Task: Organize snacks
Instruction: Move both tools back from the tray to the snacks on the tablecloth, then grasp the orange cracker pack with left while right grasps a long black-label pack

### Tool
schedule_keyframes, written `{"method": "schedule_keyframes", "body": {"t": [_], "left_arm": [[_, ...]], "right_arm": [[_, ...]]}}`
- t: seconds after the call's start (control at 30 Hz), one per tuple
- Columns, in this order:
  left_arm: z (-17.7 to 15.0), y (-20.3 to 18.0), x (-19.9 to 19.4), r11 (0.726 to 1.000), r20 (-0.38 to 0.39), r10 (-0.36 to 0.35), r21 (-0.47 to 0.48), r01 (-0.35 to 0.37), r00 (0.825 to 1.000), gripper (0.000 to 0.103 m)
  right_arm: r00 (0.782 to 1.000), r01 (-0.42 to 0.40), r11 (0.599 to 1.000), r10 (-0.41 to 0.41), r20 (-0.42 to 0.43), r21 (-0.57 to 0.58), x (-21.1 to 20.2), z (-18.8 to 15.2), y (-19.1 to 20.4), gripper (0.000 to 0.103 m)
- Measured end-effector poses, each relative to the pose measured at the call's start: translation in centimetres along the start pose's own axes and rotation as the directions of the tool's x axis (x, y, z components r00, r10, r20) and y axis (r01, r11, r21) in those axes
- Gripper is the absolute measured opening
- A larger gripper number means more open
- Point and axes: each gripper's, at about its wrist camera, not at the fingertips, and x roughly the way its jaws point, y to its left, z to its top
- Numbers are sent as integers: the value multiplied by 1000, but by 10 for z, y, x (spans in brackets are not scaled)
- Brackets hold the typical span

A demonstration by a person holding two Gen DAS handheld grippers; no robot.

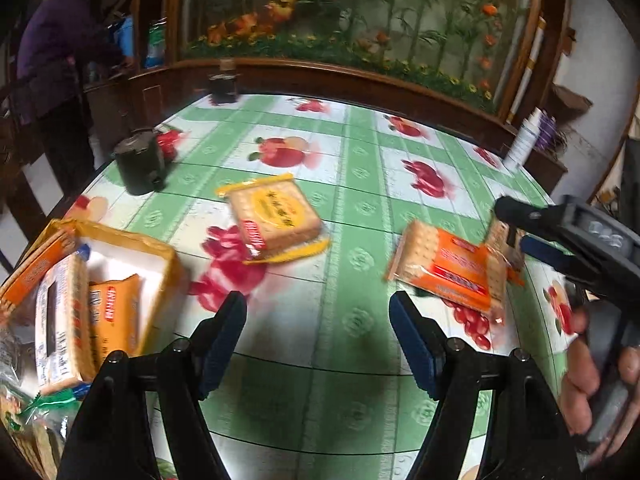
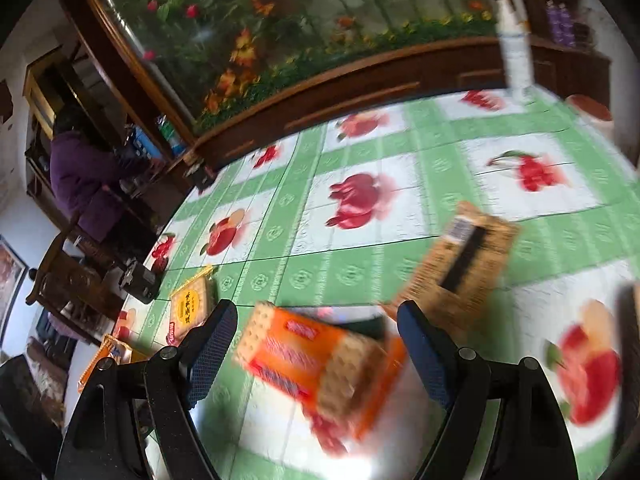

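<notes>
Yellow box [image 1: 132, 256] in left view only, brown packet [image 2: 464, 264] in right

A home dining room: fruit-print oilcloth [image 1: 352, 184] on the bench, carved wooden chair [image 2: 68, 276], flower mural [image 1: 360, 12] in dark wood.

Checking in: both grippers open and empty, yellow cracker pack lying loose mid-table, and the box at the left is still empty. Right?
Not quite. The box already holds cracker packs, as the left wrist view shows. The rest stands: left gripper and right gripper are open and empty, and the yellow cracker pack lies loose mid-table.
</notes>
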Motion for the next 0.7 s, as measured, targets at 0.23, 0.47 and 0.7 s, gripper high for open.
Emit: {"method": "schedule_keyframes", "body": {"t": [0.23, 0.47, 0.7], "left_arm": [[8, 25, 4, 993, -32, -13, -117, 10, 999, 73], [6, 23, 9, 994, -47, -16, -113, 11, 999, 73], [5, 11, 12, 998, -36, 14, -60, -17, 999, 73]], "right_arm": [[943, -227, 974, 214, -256, -23, 23, -21, 22, 87], [998, 48, 996, -45, -35, 76, -18, -6, -19, 85], [960, 277, 935, -261, -102, 223, 0, 5, -69, 85]]}}
